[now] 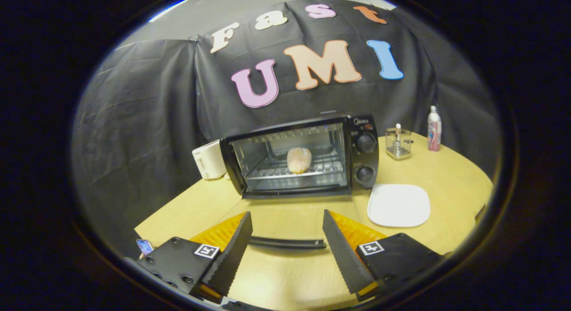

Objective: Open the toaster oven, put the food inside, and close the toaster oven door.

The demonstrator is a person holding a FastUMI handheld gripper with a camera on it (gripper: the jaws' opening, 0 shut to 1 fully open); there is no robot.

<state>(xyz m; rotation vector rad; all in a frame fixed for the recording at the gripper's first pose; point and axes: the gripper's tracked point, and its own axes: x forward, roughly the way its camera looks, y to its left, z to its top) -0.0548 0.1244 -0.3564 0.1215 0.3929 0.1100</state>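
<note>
While the fingers [285, 239] are held apart, empty, bread [299, 159] is seen inside the toaster oven [308, 155], frame centre.

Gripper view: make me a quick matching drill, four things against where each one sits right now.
1 bun
2 white plate
3 bottle
4 white toaster

A left of the toaster oven
B on the oven rack
C beside the wire holder
D right of the oven, nearer the fingers

Pairs: 1-B, 2-D, 3-C, 4-A. Gripper open, door handle between its fingers.
</note>
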